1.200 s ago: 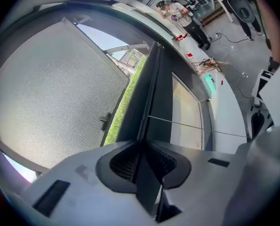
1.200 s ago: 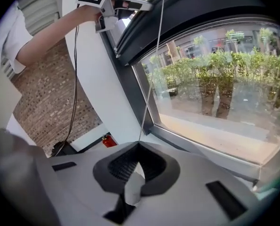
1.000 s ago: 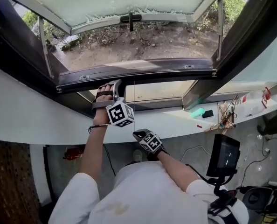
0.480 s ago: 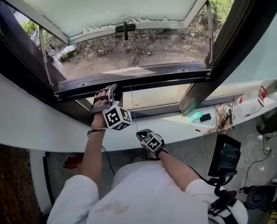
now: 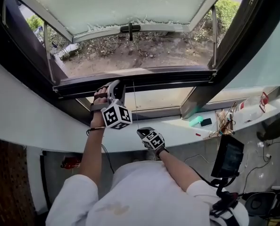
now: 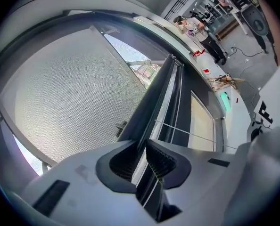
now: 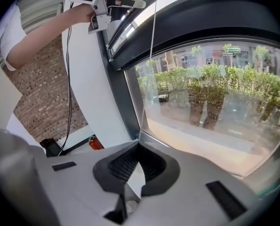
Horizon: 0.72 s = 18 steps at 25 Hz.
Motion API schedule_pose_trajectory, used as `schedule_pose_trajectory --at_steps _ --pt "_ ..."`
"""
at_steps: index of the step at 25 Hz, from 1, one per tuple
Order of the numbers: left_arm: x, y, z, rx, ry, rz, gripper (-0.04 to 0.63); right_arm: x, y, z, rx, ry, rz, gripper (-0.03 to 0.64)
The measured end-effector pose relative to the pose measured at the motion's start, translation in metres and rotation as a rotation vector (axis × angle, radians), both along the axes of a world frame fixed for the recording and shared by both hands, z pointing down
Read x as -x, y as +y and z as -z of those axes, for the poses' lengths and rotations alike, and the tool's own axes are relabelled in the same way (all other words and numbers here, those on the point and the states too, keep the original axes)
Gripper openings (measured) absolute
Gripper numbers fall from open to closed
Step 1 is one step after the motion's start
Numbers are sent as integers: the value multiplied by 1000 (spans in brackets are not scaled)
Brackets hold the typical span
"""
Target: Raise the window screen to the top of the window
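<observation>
Your left arm reaches up and forward, forearm bare and nearly straight. Your left hand (image 5: 99, 109) is wrapped round the left gripper (image 5: 115, 85), whose marker cube faces back toward you. Its jaws are drawn in on the near edge of the window screen bar (image 5: 168, 75). From the left gripper (image 6: 142, 150) view, the ribbed pads sit on either side of the window screen bar (image 6: 154, 98) with only a sliver of gap, and the bar runs away from them up and to the right. The bar is dark and long. Its long axis lies left to right across the window opening, close to level, with the right end a touch higher in the head view. It sits low in the opening, just above the lower fixed pane (image 5: 154, 94) and well below the sash handle (image 5: 130, 28). A grey mesh-textured panel (image 6: 69, 93) spreads beside the bar, though you cannot tell from here whether that is the screen fabric or the sash pane. Your right arm is bent, elbow tucked, holding the right gripper (image 5: 144, 133) low in front of the white sill wall (image 5: 45, 126). From the right gripper (image 7: 136, 149) view, its pads meet at the tips with nothing between them, aimed at the lower pane, and a thin cord (image 7: 152, 27) hangs above.
</observation>
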<state>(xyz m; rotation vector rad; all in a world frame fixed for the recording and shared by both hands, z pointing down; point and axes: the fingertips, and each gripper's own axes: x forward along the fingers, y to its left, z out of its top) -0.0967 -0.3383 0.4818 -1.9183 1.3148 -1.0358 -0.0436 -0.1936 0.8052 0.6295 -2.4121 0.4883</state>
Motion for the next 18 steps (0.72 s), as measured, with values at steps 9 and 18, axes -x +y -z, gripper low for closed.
schedule_pose_trajectory --at_steps 9,18 --pt "3 5 11 -57 35 -10 40 9 4 9 -2 -26 -16 0" --pt "2 2 18 -35 72 -6 44 -3 -8 15 -32 -55 -95 0"
